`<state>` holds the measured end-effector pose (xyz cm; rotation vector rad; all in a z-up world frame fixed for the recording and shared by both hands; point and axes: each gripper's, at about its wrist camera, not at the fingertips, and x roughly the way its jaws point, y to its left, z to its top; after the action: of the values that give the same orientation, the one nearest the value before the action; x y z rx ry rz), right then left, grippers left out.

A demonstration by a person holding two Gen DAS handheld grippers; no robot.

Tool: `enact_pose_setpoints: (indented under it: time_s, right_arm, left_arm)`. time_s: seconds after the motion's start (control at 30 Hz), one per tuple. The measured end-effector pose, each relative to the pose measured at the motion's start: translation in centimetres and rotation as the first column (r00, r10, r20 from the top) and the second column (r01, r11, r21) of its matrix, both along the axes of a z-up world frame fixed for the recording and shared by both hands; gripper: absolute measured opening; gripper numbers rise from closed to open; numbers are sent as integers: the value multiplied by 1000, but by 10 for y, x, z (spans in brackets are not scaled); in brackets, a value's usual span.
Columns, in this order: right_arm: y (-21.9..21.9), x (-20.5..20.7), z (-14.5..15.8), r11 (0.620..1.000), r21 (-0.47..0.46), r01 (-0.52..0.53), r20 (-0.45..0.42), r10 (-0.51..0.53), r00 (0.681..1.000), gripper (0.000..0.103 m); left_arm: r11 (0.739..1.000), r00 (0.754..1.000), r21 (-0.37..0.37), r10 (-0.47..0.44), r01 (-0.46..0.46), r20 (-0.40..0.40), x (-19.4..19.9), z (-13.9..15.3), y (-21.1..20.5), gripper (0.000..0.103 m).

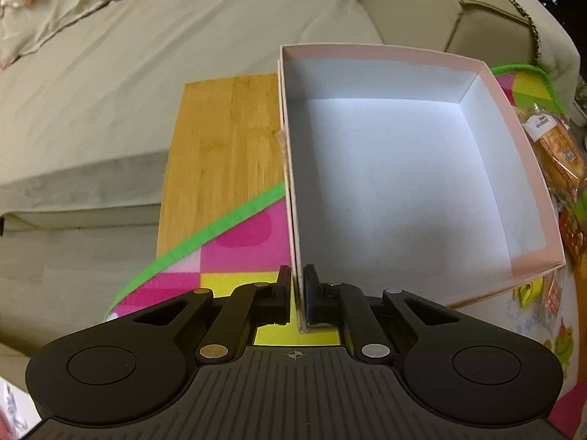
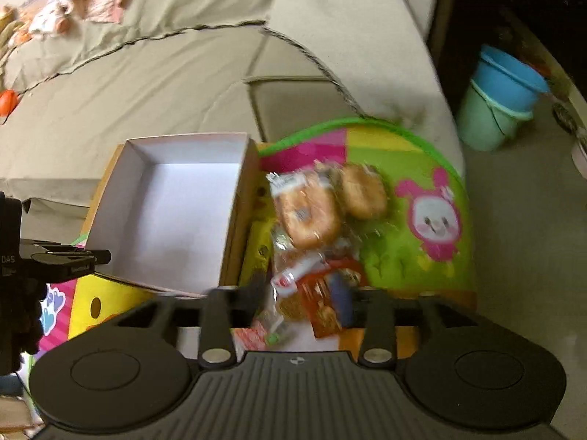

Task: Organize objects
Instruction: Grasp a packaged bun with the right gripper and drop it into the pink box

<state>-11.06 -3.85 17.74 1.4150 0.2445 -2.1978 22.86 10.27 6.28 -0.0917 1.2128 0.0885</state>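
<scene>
Left claw (image 1: pixel 298 293) pinches the near wall of the empty pink cardboard box (image 1: pixel 403 168); my right claw (image 2: pixel 304 300) hangs wide over the wrapped snack packets (image 2: pixel 312 216), which lie just right of the box.

Low in the frame, the left claw (image 1: pixel 298 289) pinches the near left wall of an empty pink box (image 1: pixel 411 168); wrapped snacks (image 1: pixel 557 146) lie at right.
</scene>
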Motion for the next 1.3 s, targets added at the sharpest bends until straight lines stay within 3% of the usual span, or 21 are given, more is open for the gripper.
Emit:
enact_pose_setpoints:
  time_s: [0.1, 0.17, 0.27, 0.37, 0.57, 0.7, 0.8, 0.93, 1.07, 1.17, 1.3]
  right_arm:
    - [-34, -16, -19, 987, 98, -127, -108, 138, 985, 59]
    - [-57, -34, -39, 971, 156, -180, -118, 199, 973, 59]
    - [-87, -59, -75, 940, 246, -238, -95, 268, 959, 67]
    - [-94, -68, -94, 915, 302, -266, -46, 293, 955, 54]
    - [-44, -31, -25, 961, 158, -228, -2, 231, 973, 54]
    - [-11, 6, 23, 981, 67, -182, 108, 174, 979, 54]
    - [-14, 28, 46, 986, -4, -167, 175, 165, 971, 54]
    - [-49, 29, 60, 981, -137, -139, 224, 167, 960, 53]
    - [-102, 12, 62, 949, -296, -108, 228, 180, 957, 56]
    - [-124, 2, 61, 942, -327, -77, 197, 148, 969, 66]
    - [-106, 2, 63, 948, -306, -91, 143, 140, 980, 71]
  left_arm:
    - [1000, 1000, -14, 22, -22, 5, -2, -1, 1, 8]
    - [1000, 1000, -9, 15, -15, 8, 0, -1, 0, 8]
    - [999, 1000, -23, 23, -23, 5, 0, -2, 2, 8]
    - [999, 1000, -32, 22, -22, 5, -2, -2, 3, 8]
    - [1000, 1000, -22, 11, -11, -4, -2, -1, 1, 8]
    - [999, 1000, -40, 23, -23, -17, -1, -1, 4, 8]
    - [999, 1000, -48, 17, -19, -25, 1, -2, 5, 8]
    - [999, 1000, -54, 1, -2, -16, -2, 0, 6, 9]
    - [999, 1000, -50, -14, 13, -8, -5, 0, 8, 9]
    - [999, 1000, -51, -17, 16, -12, -3, 0, 7, 9]
    - [999, 1000, -49, -18, 17, -12, -3, -1, 8, 9]
